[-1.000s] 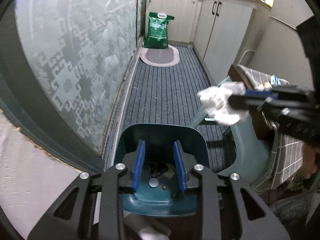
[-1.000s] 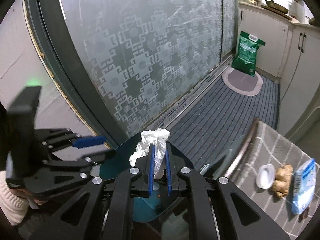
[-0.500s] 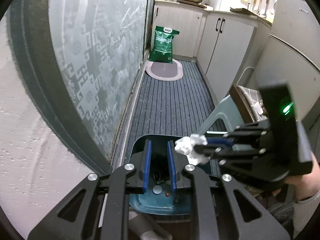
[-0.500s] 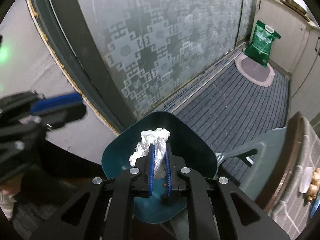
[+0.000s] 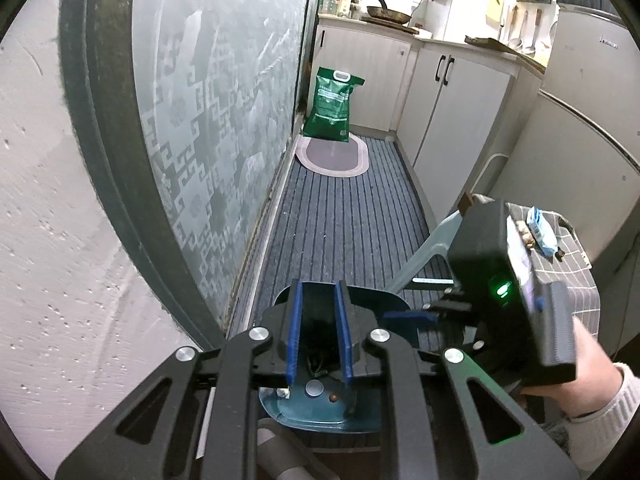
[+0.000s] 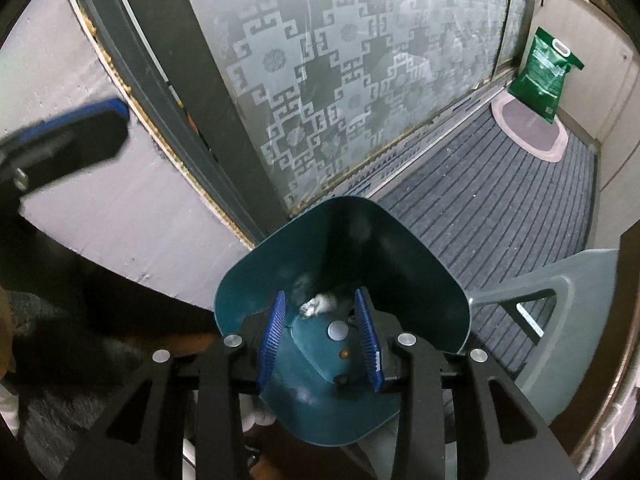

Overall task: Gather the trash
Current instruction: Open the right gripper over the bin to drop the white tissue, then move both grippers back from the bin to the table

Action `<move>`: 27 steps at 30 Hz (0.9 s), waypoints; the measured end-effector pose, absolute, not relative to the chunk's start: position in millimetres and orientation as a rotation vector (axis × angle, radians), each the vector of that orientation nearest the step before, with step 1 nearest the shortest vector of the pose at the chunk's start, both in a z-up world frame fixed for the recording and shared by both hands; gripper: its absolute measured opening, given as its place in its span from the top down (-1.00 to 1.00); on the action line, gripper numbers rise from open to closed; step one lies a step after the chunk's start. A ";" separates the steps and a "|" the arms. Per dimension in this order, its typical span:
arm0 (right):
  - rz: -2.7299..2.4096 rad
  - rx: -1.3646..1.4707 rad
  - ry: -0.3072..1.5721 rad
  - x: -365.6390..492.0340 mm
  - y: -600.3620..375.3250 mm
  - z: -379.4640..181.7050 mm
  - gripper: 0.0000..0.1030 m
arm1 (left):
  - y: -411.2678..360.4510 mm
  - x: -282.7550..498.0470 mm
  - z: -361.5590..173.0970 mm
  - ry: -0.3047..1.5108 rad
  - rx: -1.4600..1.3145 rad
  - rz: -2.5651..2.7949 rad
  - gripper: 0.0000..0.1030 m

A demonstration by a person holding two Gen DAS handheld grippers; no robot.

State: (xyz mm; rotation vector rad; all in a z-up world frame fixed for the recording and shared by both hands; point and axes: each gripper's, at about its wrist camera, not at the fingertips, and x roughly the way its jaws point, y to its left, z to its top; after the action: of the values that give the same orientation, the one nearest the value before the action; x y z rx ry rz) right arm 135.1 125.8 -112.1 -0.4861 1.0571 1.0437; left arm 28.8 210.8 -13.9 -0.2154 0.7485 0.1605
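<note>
Left wrist view: the frosted patterned glass door (image 5: 224, 128) fills nine o'clock, the left gripper (image 5: 320, 336) sits at six o'clock with its blue fingers parted narrowly around nothing over the teal trash bin (image 5: 316, 412), and at four o'clock the right gripper (image 5: 404, 316) reaches in beside it, the green bag (image 5: 332, 108) standing far off at twelve. Right wrist view: the left gripper's blue finger (image 6: 80, 132) blurs at nine o'clock, while at six the right gripper (image 6: 320, 336) is spread wide and empty above the bin's opening (image 6: 360, 256), where the crumpled white tissue (image 6: 320, 304) lies inside between its fingers, a grey plastic chair (image 6: 560, 304) at four o'clock.
</note>
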 end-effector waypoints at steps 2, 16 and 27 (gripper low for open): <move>1.041 -0.489 1.063 134.9 125.3 -114.3 0.29 | 210.7 28.2 -11.5 0.738 -0.219 0.160 0.65; 1.054 -0.406 0.961 134.6 98.4 -81.8 -0.10 | 191.8 34.0 7.4 0.686 -0.222 0.138 0.51; 0.992 -0.320 0.791 138.6 47.4 -29.7 -0.24 | 166.5 40.2 35.4 0.585 -0.239 0.059 0.15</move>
State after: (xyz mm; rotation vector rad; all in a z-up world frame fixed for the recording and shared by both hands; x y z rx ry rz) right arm 138.6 47.4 -29.7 -0.3201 0.7908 0.9925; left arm 40.2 166.5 35.4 -0.2388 0.5847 0.0592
